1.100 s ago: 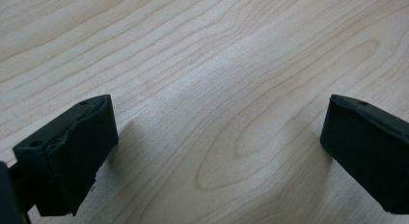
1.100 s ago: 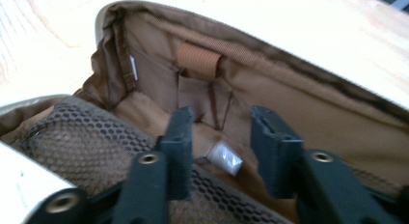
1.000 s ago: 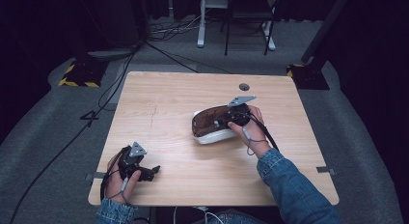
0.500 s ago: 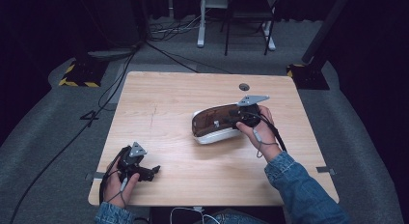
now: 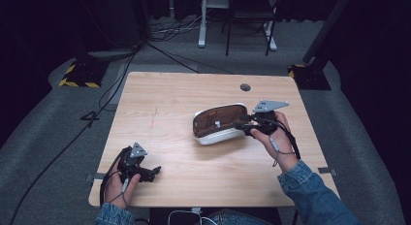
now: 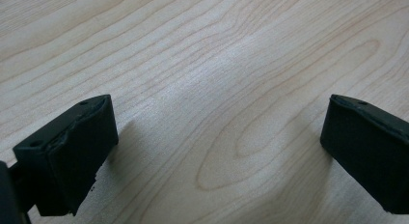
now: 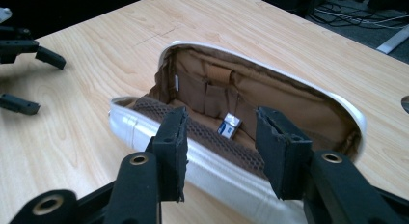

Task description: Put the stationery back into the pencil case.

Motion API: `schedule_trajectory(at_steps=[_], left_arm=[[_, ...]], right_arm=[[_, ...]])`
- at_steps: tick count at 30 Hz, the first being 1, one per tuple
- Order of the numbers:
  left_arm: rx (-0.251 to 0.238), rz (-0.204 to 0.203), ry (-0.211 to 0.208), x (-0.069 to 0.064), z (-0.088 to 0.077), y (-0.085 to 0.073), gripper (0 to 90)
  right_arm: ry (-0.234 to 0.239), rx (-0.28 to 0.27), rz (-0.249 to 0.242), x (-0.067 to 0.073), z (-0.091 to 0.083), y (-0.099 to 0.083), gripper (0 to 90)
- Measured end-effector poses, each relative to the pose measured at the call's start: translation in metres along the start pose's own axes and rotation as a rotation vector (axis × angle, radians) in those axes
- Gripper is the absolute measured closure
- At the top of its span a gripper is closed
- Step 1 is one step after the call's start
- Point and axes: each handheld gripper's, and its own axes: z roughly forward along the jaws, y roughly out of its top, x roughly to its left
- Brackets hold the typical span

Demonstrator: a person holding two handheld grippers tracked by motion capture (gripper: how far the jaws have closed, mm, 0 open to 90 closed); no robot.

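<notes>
An open white case (image 5: 219, 136) with a brown lining lies right of centre on the wooden table (image 5: 169, 99). In the right gripper view its lid stands up behind the case's white front rim (image 7: 144, 130), and a small white and blue tag (image 7: 230, 125) sits inside. My right gripper (image 5: 241, 124) is at the case's right end. It is open (image 7: 224, 156), jaws apart just in front of the near rim, holding nothing. My left gripper (image 5: 154, 173) rests near the front left edge, open (image 6: 217, 151) over bare wood. It appears again far off (image 7: 29, 79).
A round cable hole (image 5: 245, 87) is in the table's far right part. On the floor beyond the table are cables (image 5: 165, 31), chair and stand legs (image 5: 228, 26) and a yellow-black striped base (image 5: 77, 74).
My right hand and gripper have drawn back to the right, from over the case to its right end. The case now shows more of its open brown inside. The left gripper has stayed put.
</notes>
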Motion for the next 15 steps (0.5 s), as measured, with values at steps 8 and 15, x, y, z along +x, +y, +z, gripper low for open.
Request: schedule_trajectory(at_steps=[8, 15], left_arm=[[0.0, -0.001, 0.001, 0.0, 0.0, 0.0, 0.1], [0.0, 0.003, 0.0, 0.0, 0.0, 0.0, 0.1]], right_arm=[[-0.004, -0.005, 0.005, 0.001, -0.024, -0.014, 54.5], [-0.02, -0.005, 0.015, -0.002, -0.046, -0.03, 52.0]])
